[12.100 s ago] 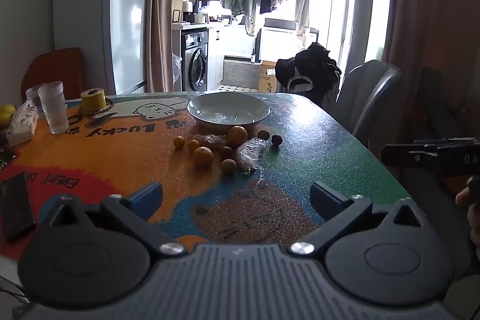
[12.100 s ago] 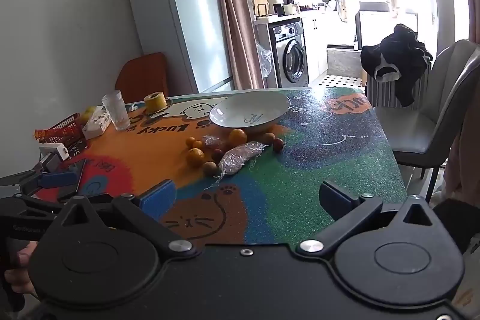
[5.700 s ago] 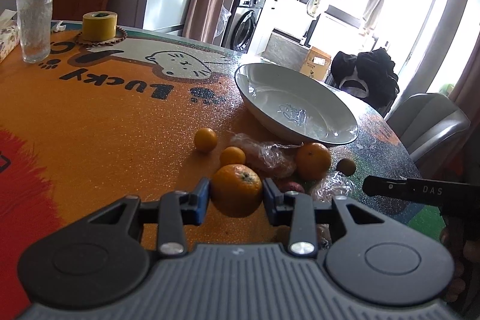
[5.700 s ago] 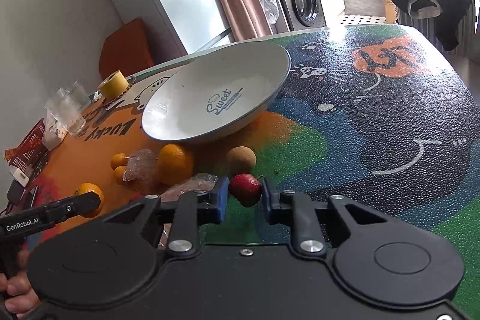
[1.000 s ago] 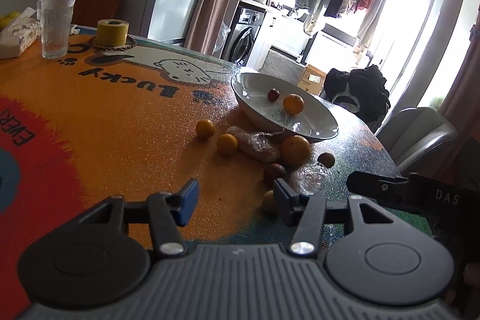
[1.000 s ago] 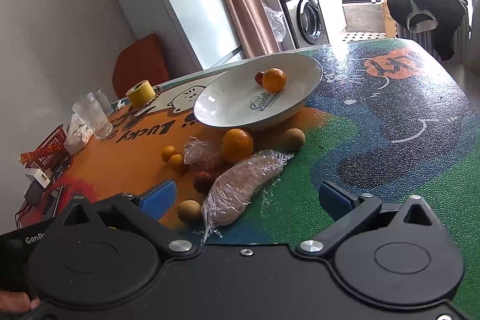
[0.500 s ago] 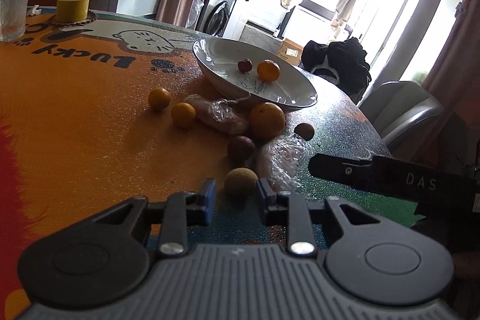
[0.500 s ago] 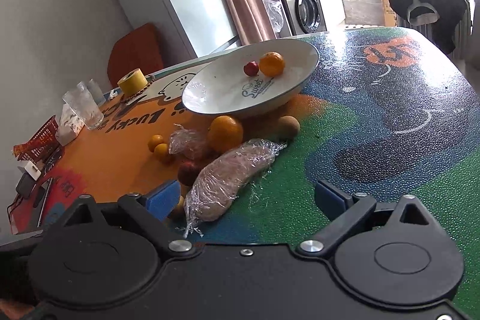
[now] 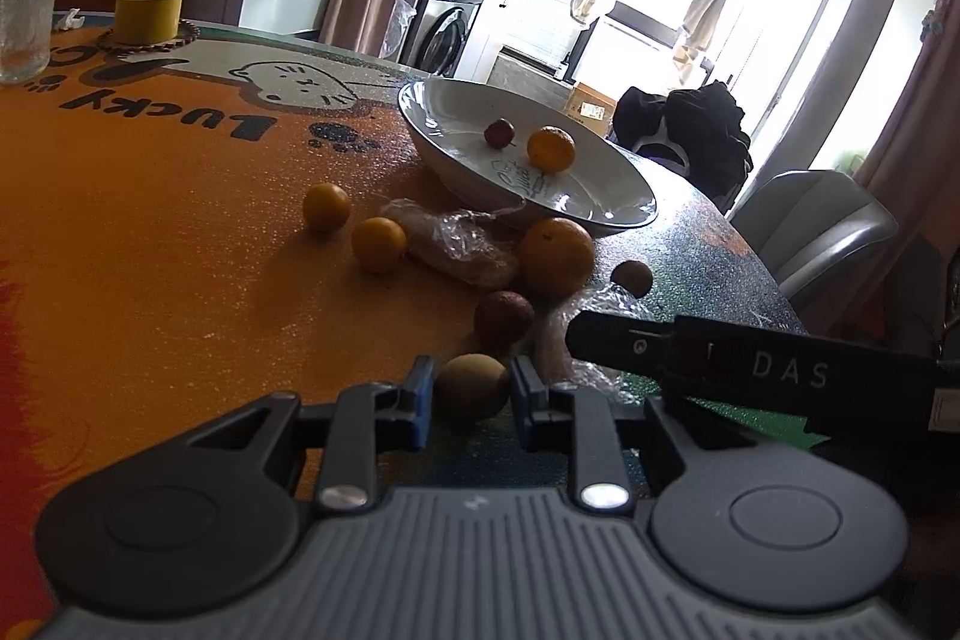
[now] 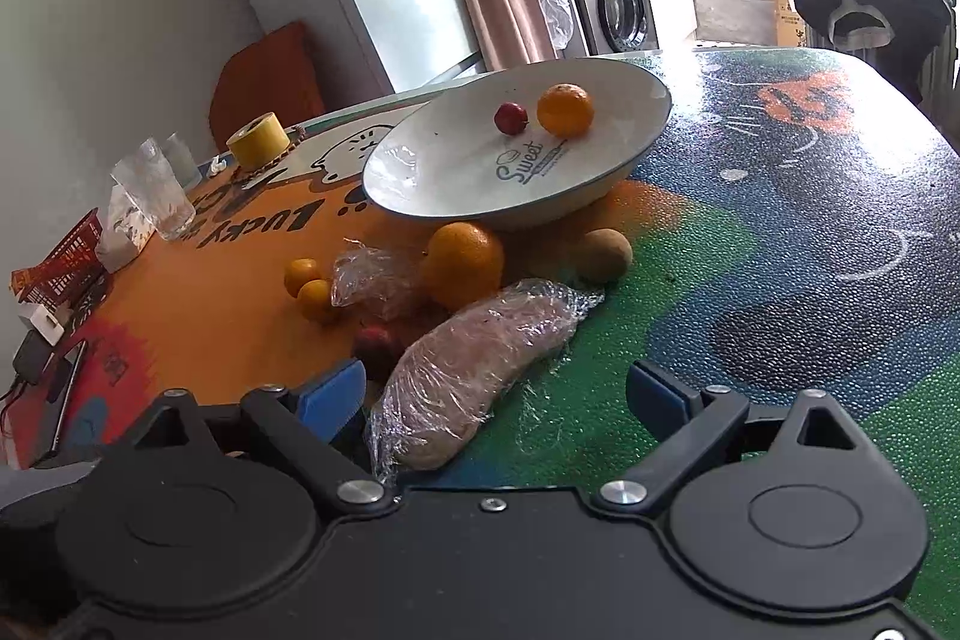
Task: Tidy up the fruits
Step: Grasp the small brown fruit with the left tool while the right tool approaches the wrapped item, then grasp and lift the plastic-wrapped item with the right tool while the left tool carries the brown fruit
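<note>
My left gripper (image 9: 469,400) is shut on a tan round fruit (image 9: 471,383) that rests on the table. My right gripper (image 10: 495,400) stands open low over the table, with the near end of a plastic-wrapped brown root (image 10: 480,370) between its fingers, untouched. One right finger (image 9: 750,370) crosses the left wrist view. The white bowl (image 10: 444,184) holds an orange (image 10: 565,109) and a small red fruit (image 10: 510,118). In front of the bowl lie a large orange (image 9: 557,256), two small oranges (image 9: 326,207), a dark red fruit (image 9: 504,319), a brown fruit (image 9: 632,278) and a second wrapped piece (image 9: 462,250).
A glass (image 9: 24,16) and a yellow tape roll (image 9: 148,15) stand at the table's far left. A phone (image 10: 66,388) and a red basket (image 10: 66,250) lie near the left edge. A grey chair (image 9: 822,226) stands beyond the right edge.
My left gripper moved forward and down to the tan fruit and closed on it. My right gripper came lower and closer to the wrapped root.
</note>
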Available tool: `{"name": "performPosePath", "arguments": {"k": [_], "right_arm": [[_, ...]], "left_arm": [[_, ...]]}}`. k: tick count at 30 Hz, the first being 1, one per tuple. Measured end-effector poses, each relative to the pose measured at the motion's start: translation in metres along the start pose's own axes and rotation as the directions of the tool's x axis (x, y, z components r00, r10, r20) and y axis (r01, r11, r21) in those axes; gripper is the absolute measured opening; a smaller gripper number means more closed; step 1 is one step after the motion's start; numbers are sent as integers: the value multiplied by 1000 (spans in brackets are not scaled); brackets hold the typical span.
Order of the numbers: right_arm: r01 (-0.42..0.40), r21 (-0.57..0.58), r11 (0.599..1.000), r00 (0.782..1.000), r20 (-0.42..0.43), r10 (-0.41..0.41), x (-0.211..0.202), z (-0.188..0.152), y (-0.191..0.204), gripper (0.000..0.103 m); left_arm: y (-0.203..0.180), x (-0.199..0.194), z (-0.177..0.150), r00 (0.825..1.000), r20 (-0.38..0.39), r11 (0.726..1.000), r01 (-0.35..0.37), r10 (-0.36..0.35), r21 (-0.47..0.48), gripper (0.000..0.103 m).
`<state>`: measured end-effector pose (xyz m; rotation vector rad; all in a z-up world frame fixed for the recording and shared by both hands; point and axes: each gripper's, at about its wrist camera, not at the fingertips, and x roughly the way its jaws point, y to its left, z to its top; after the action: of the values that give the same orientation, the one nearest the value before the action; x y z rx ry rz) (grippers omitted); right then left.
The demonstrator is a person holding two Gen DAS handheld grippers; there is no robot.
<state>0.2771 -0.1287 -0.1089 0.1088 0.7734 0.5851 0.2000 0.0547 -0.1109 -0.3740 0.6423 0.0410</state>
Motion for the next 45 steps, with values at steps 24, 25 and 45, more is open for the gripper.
{"name": "performPosePath", "arguments": {"k": [24, 25, 45], "right_arm": [[85, -50, 995, 996, -16, -86, 6, 1, 6, 67], [91, -47, 995, 996, -17, -92, 4, 0, 4, 66], [151, -132, 980, 988, 4, -152, 19, 0, 21, 67]], "left_arm": [[28, -7, 7, 997, 33, 995, -66, 68, -76, 25], [28, -7, 7, 997, 34, 995, -65, 67, -76, 25], [40, -11, 11, 993, 38, 990, -103, 107, -98, 25]]}}
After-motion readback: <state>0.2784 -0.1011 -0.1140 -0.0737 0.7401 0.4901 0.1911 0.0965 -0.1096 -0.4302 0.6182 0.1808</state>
